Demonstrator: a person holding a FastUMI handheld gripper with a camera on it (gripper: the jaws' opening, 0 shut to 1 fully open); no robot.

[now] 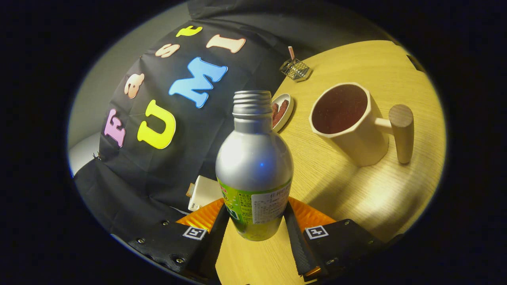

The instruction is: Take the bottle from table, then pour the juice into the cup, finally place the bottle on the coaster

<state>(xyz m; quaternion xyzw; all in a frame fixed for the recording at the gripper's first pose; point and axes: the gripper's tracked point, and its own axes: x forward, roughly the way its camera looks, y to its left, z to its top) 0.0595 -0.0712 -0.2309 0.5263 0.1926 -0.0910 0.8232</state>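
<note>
Left of the rest, the uncapped silver bottle (253, 166) sat clamped between the fingers of the gripper (255, 227), lifted off the table (356, 198) (the view tilted), so the pour seemed next, calling for a swing right over the cup (348, 122). A far small dish (283, 111) held something dark; the cup's dark inside hid any fill.

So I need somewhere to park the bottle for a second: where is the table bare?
The gripper is shut on the bottle. Bare table lies ahead of the fingers, between bottle and cup, and beyond the cup toward the wire basket. It is crowded behind the bottle, around the small dish and white box.
</note>
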